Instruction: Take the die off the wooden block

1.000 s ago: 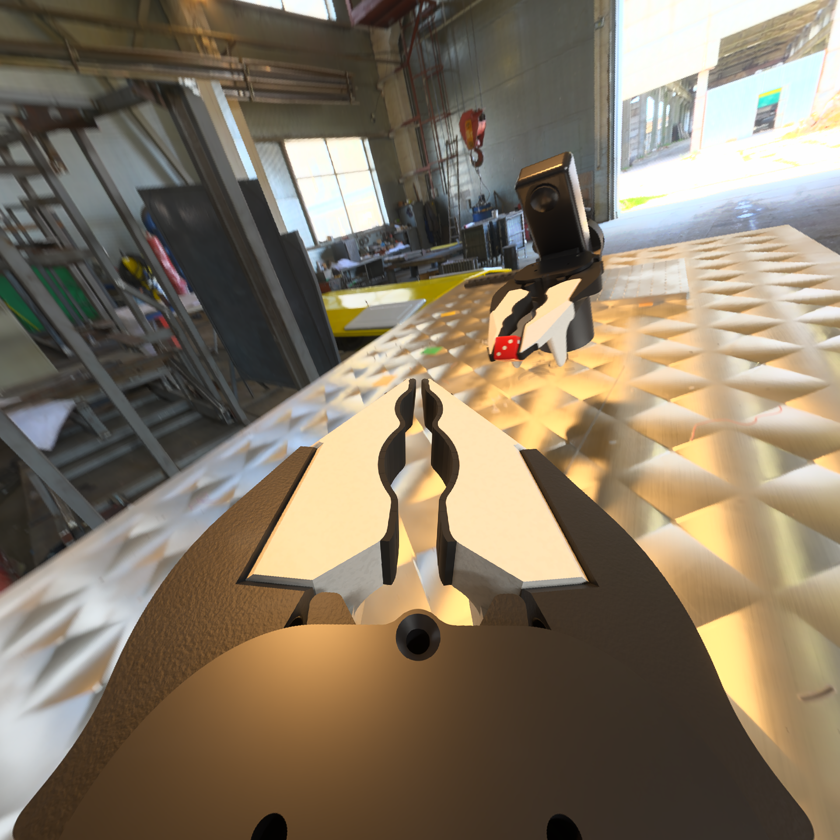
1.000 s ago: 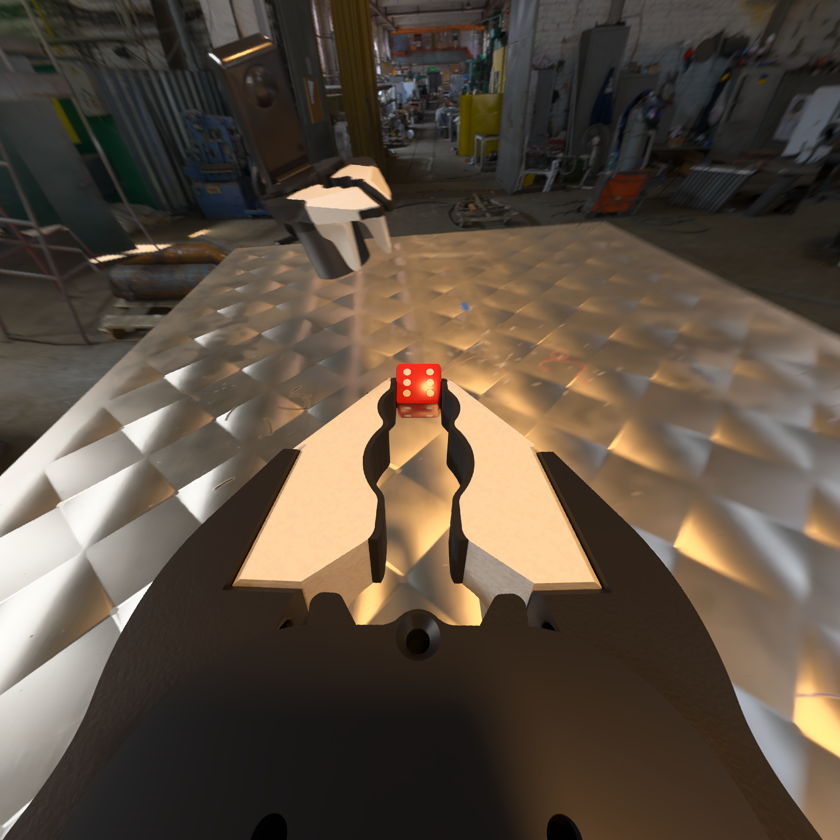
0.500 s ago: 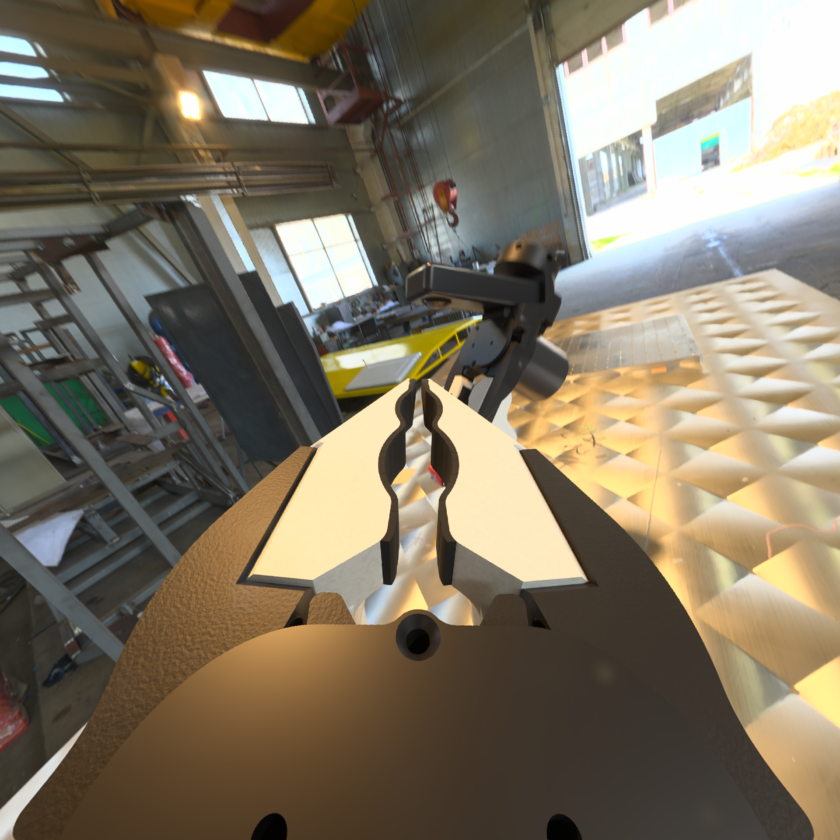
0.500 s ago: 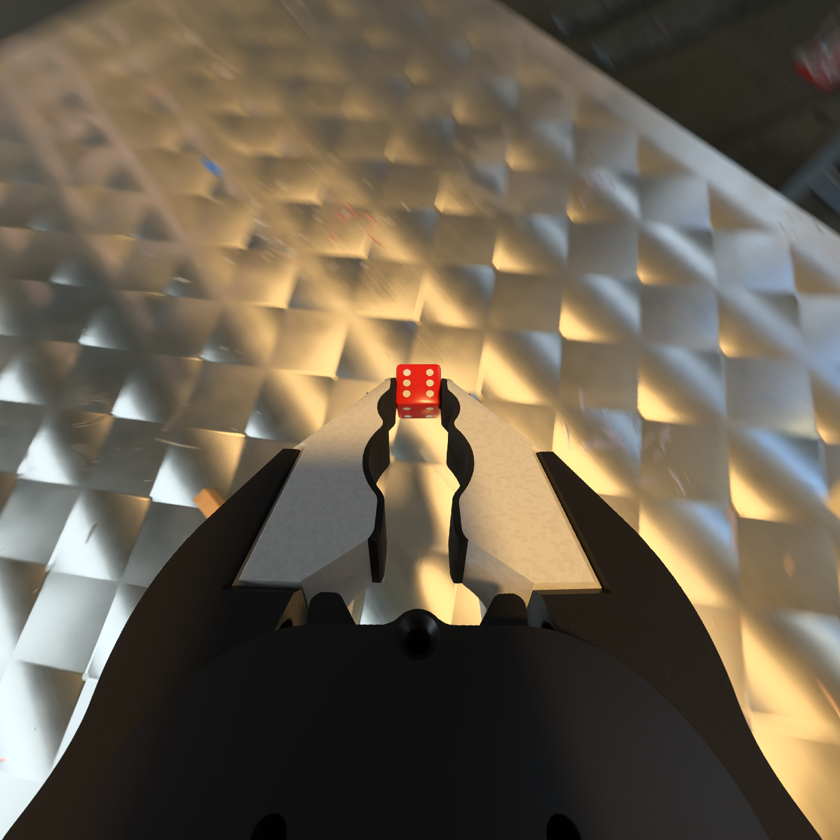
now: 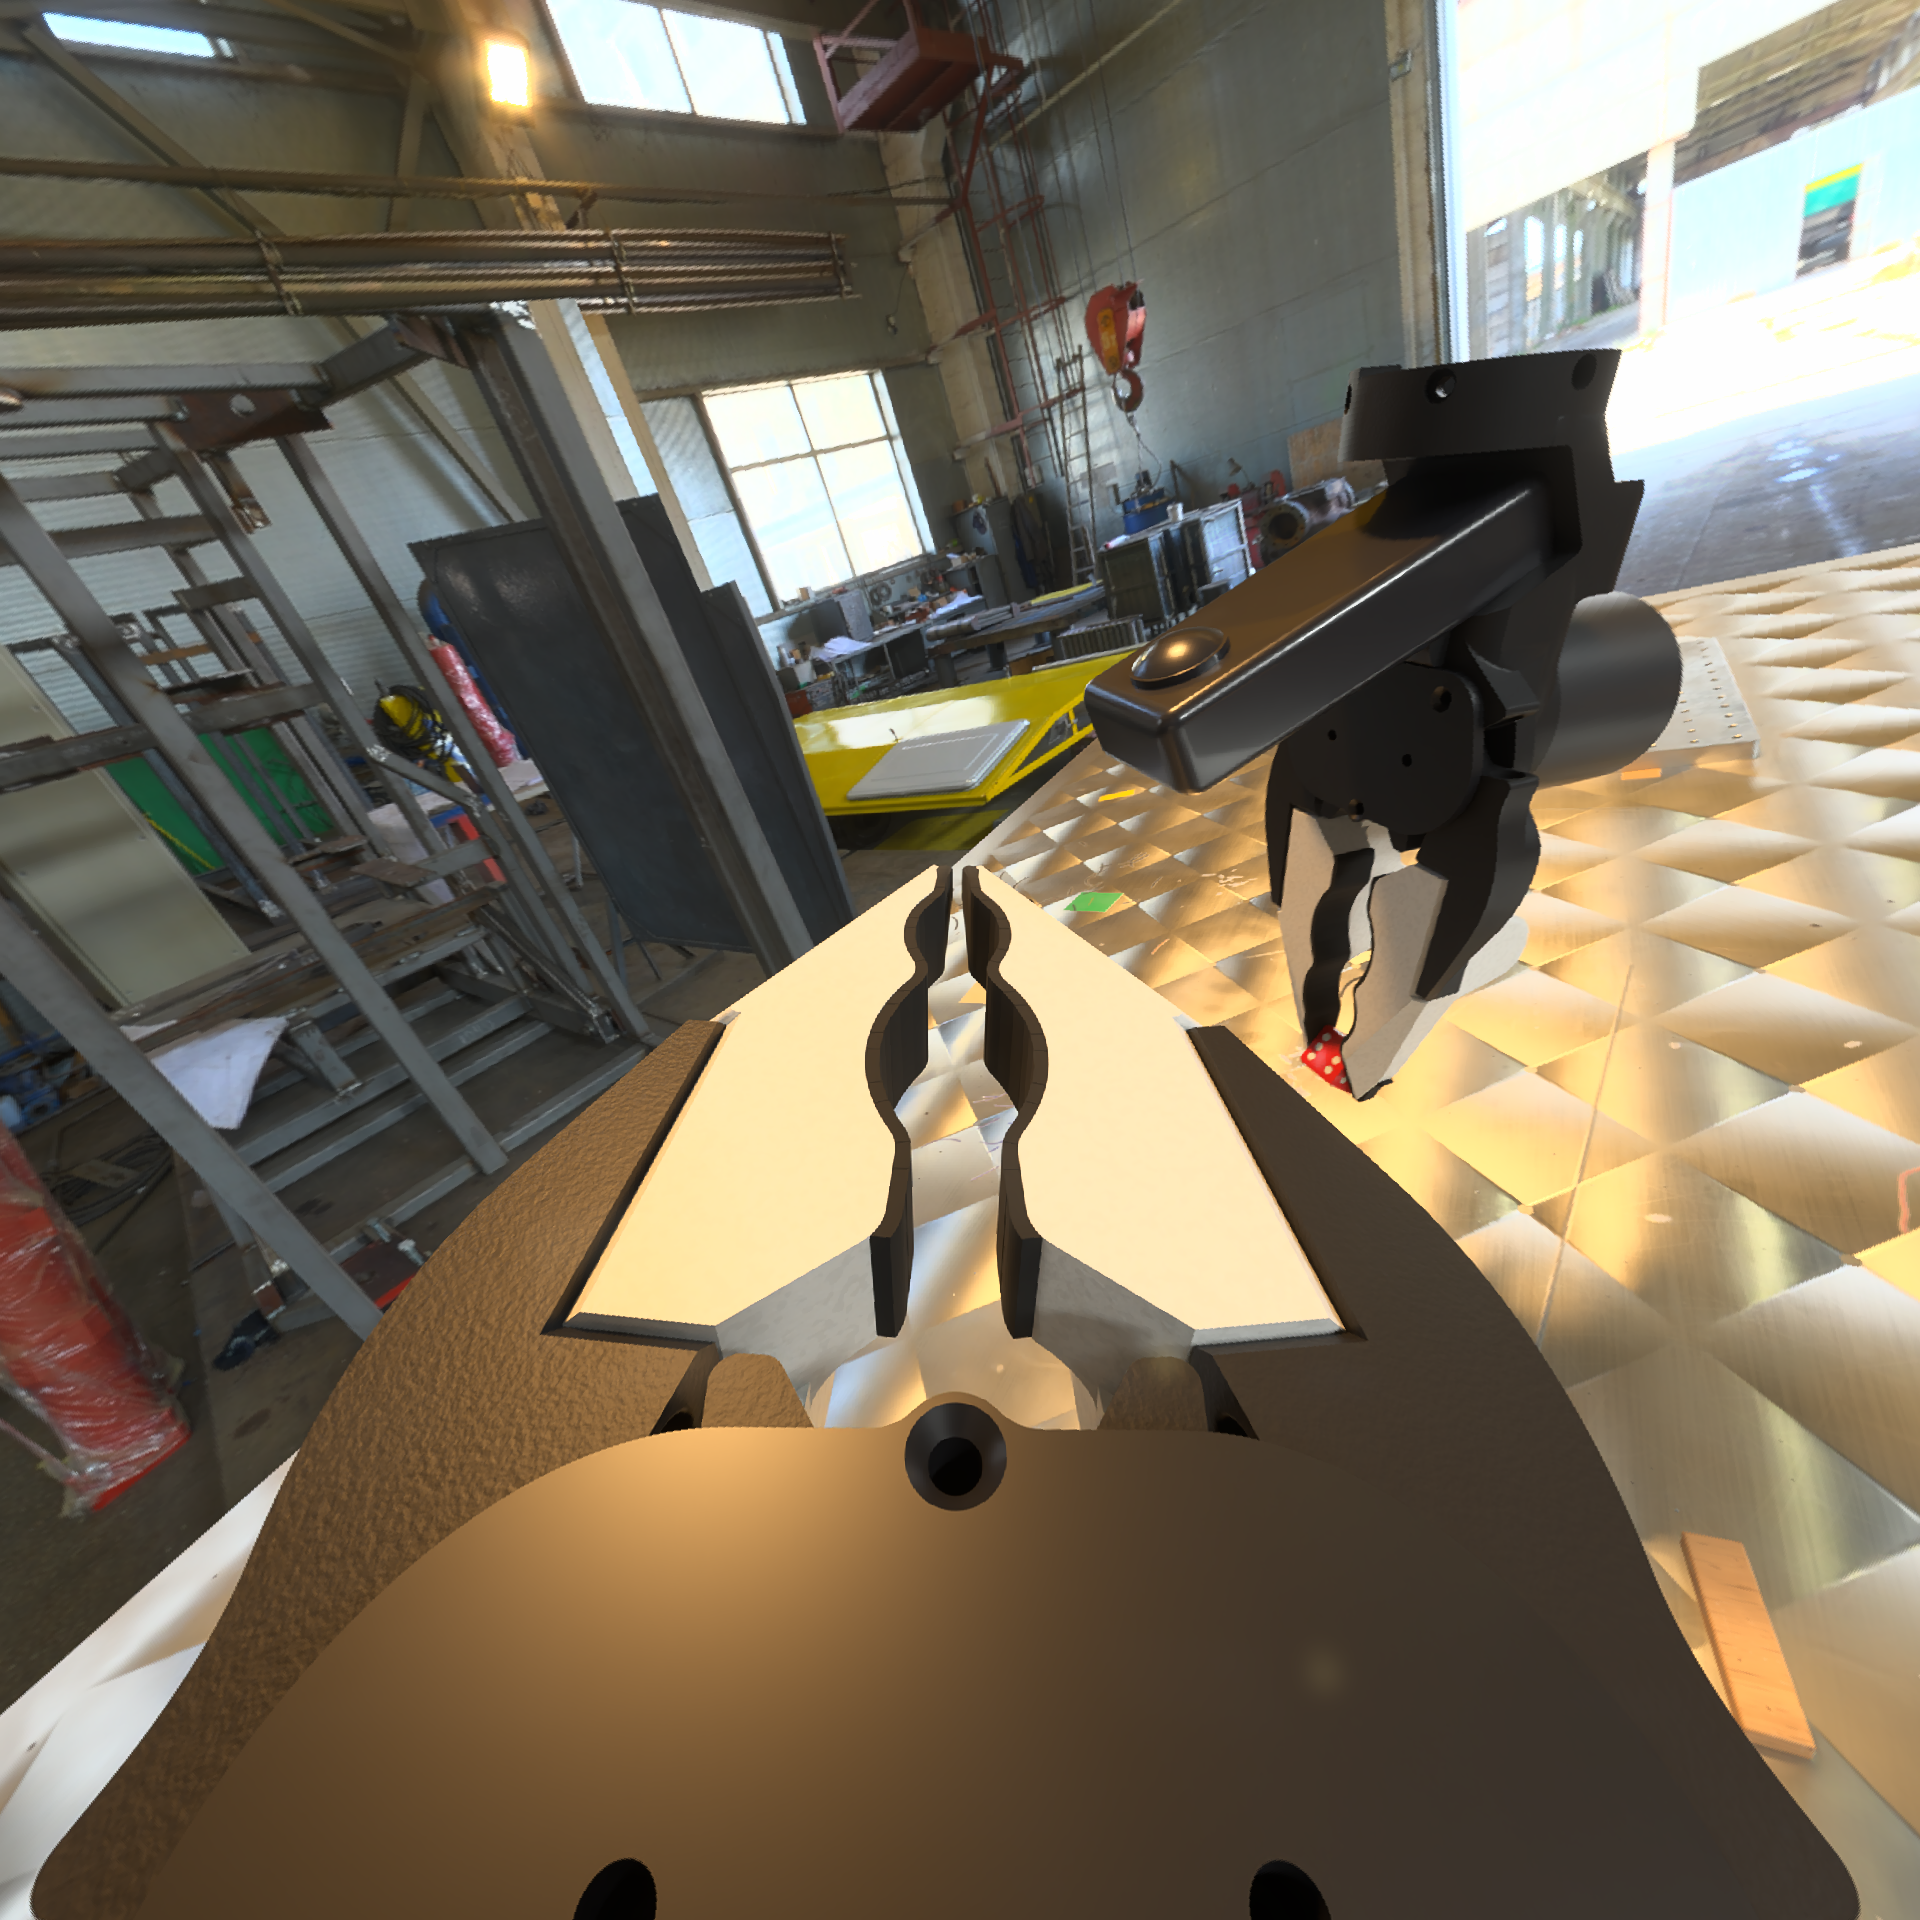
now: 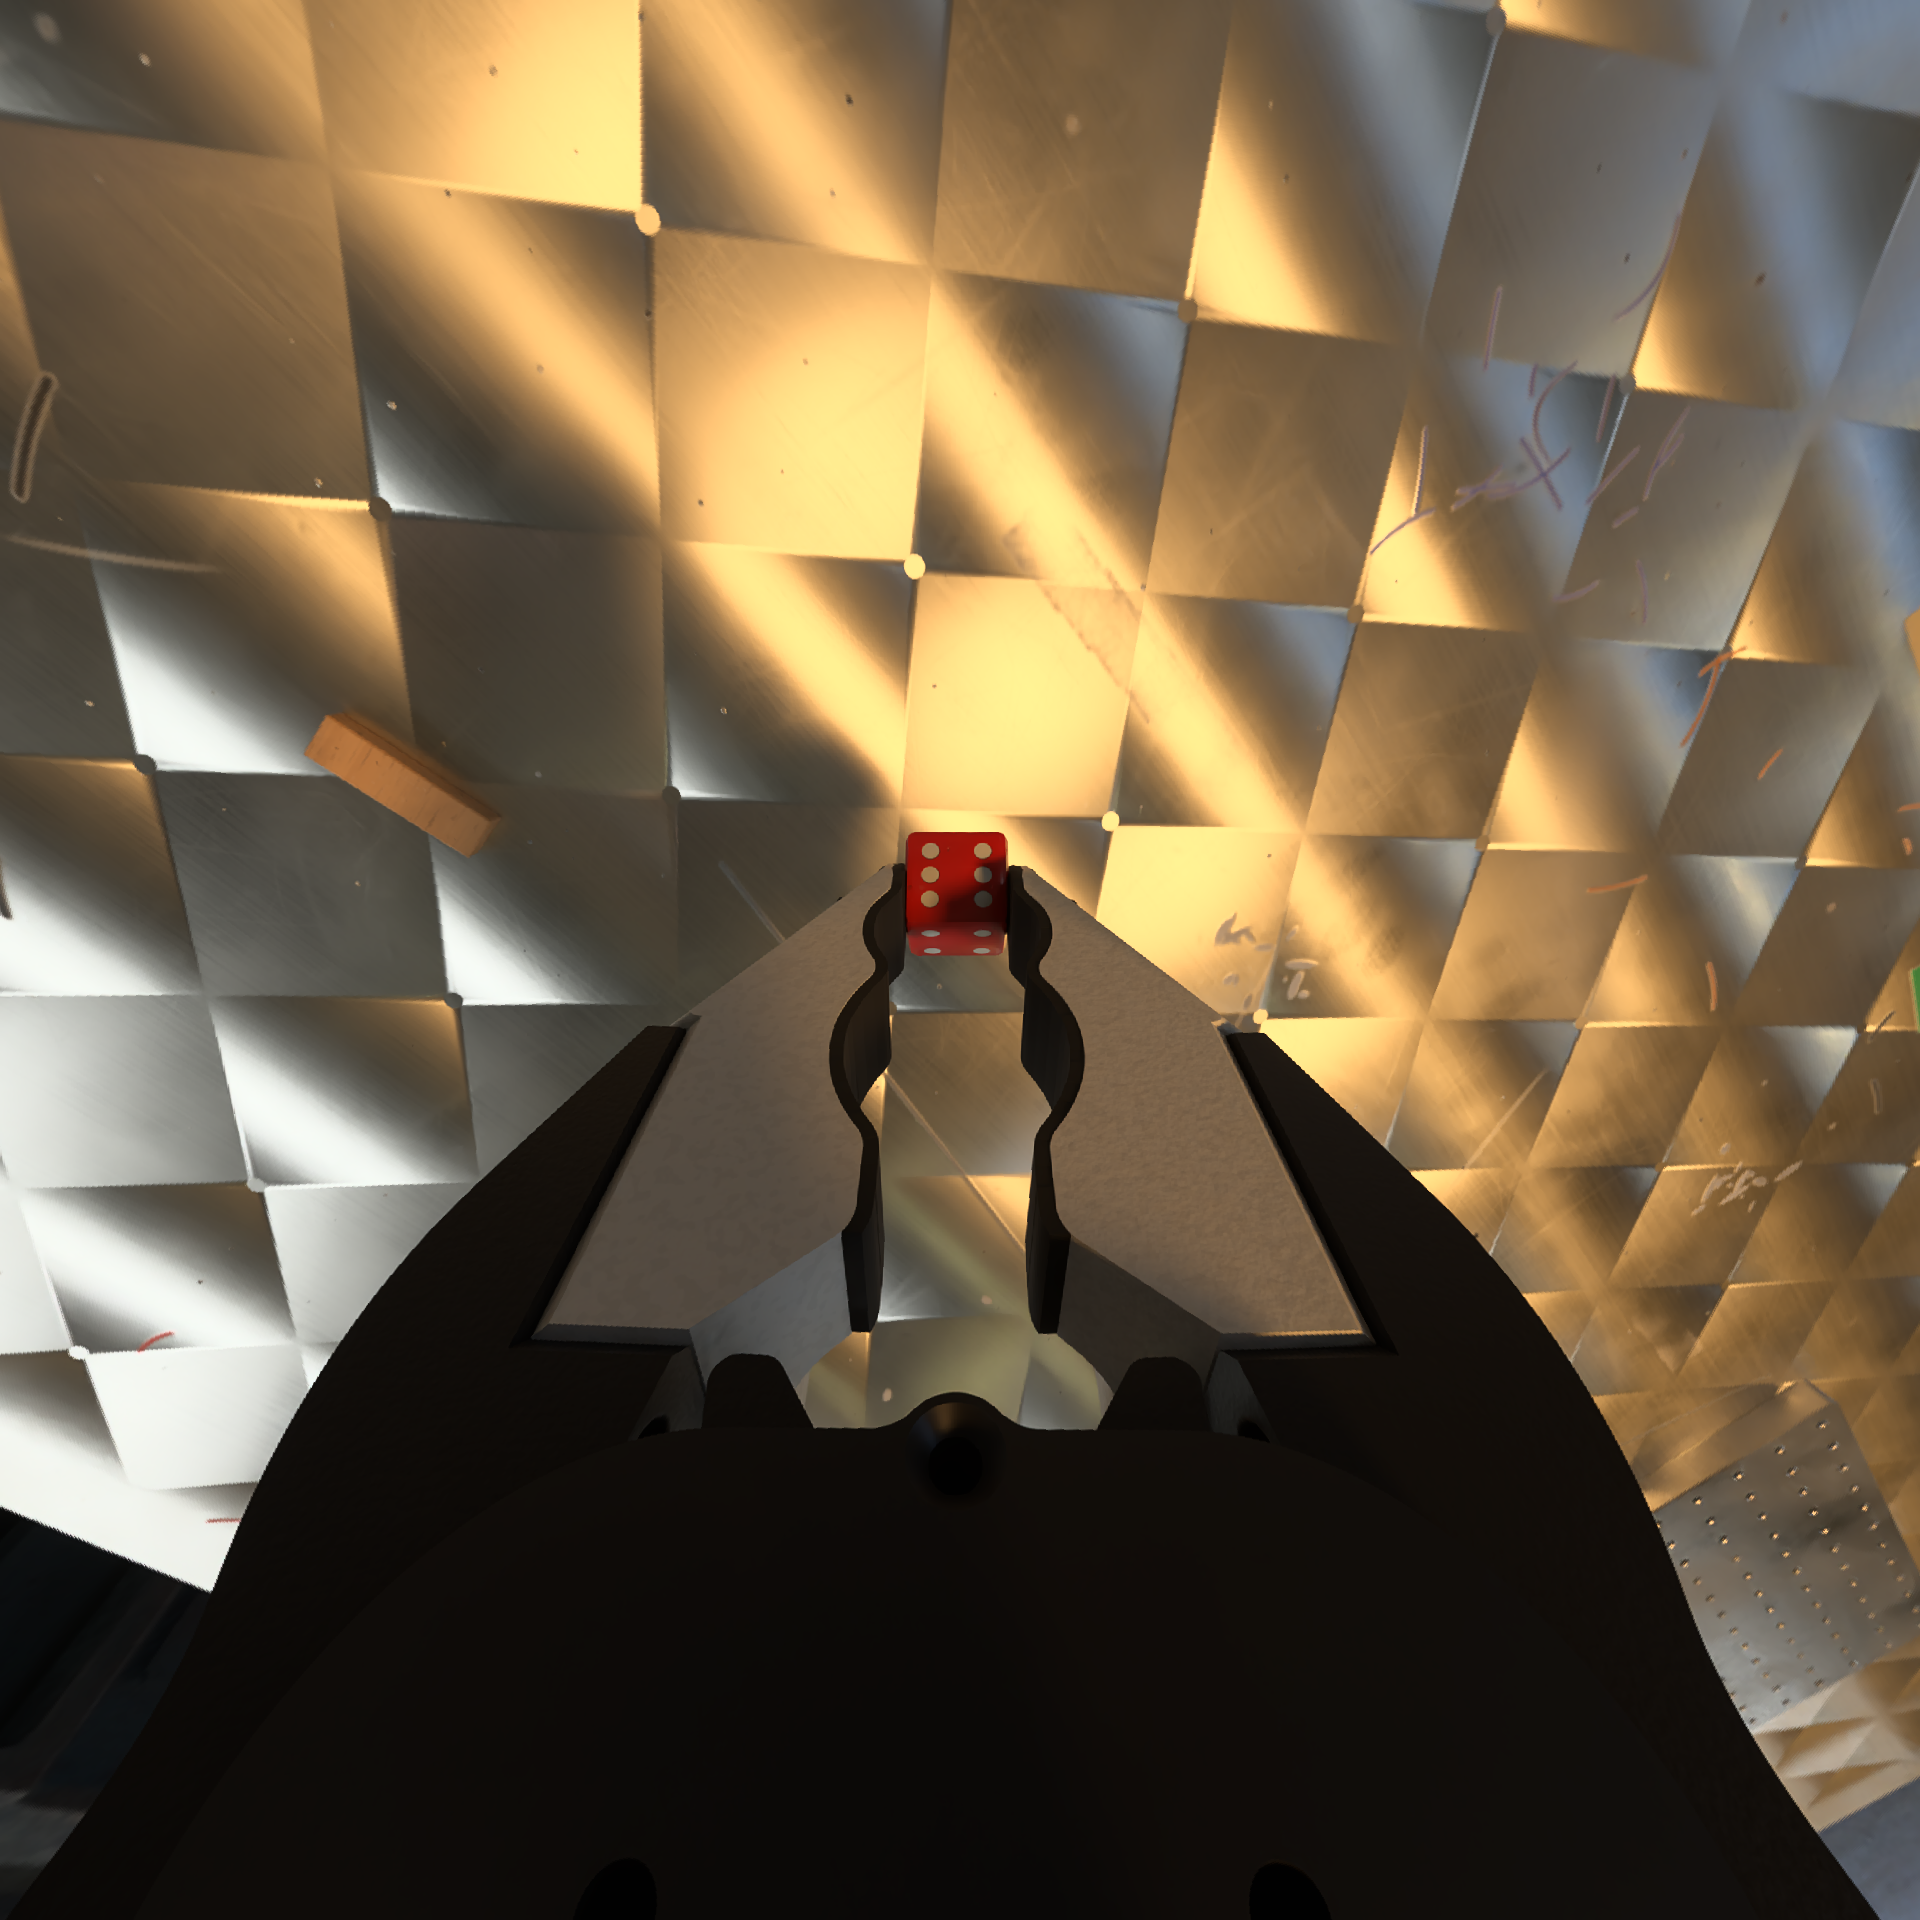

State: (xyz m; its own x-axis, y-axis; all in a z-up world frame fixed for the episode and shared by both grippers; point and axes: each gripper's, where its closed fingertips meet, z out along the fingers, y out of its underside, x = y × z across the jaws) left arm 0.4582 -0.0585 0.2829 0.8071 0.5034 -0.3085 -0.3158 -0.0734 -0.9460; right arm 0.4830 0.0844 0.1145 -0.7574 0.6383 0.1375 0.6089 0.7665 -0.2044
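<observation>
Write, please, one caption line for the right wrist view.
Right gripper pinches the red die above the quilted metal table, wooden block lying apart.

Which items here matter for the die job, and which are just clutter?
Job:
red die, clamped at the right gripper tips above the table
wooden block, lying flat on the table, apart from the die

Lying about:
left gripper, shut, holding nothing
green patch
perforated plate
metal table

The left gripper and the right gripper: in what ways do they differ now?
The right gripper is shut on the red die; the left gripper is shut and holds nothing. The right gripper points steeply down at the metal table; the left gripper looks more level across it. Both share the same pale, wavy-edged fingers.
</observation>
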